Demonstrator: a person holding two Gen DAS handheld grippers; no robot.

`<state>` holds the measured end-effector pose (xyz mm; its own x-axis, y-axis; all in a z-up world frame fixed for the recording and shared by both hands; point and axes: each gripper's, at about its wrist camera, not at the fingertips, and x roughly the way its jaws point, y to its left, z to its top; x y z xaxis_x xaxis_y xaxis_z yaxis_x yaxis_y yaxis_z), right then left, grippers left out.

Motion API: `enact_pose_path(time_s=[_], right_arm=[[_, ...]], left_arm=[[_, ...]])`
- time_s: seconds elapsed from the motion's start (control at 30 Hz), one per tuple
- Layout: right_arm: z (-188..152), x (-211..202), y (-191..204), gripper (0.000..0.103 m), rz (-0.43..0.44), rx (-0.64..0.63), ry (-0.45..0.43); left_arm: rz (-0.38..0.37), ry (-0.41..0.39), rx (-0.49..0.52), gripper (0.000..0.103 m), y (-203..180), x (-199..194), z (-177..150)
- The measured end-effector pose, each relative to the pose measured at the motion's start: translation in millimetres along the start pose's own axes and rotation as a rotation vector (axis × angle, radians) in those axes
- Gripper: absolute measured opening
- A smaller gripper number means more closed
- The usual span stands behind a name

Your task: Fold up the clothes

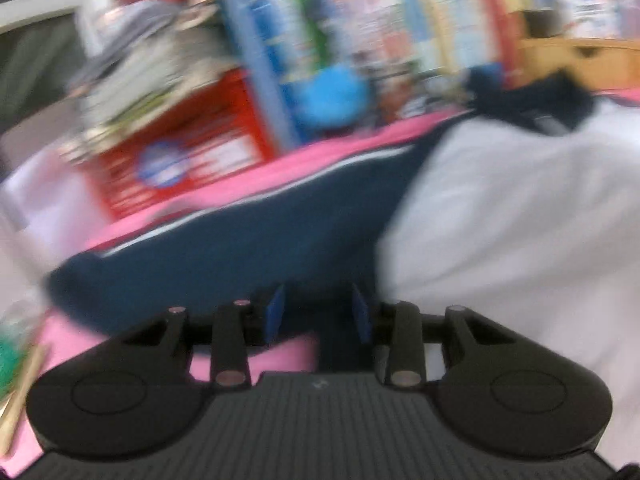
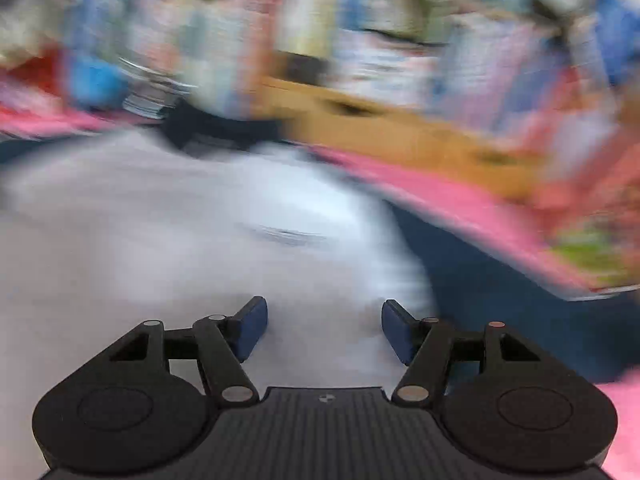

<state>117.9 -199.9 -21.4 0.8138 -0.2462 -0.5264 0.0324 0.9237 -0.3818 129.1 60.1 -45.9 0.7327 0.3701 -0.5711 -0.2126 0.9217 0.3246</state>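
Left gripper [image 1: 319,312] over navy sleeve [image 1: 240,240]

left wrist: close, tilted down | right wrist: same | shared: white garment [image 1: 500,208] [image 2: 160,240]

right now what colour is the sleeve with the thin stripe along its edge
Dark navy sleeve, with a white stripe; it shows best in the left wrist view.

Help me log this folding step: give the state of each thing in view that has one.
White garment with navy sleeves: spread out on the pink cover, unfolded.
Navy sleeve: stretched out sideways.
Left gripper: open, over the sleeve, gripping nothing.
Right gripper: open, above white fabric.
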Motion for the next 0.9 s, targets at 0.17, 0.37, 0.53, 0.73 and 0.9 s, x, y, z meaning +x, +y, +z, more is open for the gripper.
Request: enact_pose_path(time_s=[0.17, 0.37, 0.53, 0.73, 0.9], right_arm=[[-41, -92, -32, 0.060, 0.077, 0.059, -0.253], [-123, -160, 11, 0.060, 0.466, 0.185, -0.336], [-163, -166, 23, 0.064, 0.425, 0.144, -0.343], [-184, -160, -39, 0.074, 0.093, 0.113, -0.319], [-209, -200, -66, 0.074, 0.122, -0.111, -0.363]], left_arm=[[-0.245, -0.100, -0.218, 0.033, 38, -91, -42], [-0.383, -0.175, -0.117, 0.035, 4, -153, -107], [-0.231, -0.231, 0.031, 0.038, 3, -156, -131], [-0.068, -0.160, -0.068, 0.036, 65, -149, -138], [-0.174, -0.181, -0.106, 0.036, 96, -184, -155]])
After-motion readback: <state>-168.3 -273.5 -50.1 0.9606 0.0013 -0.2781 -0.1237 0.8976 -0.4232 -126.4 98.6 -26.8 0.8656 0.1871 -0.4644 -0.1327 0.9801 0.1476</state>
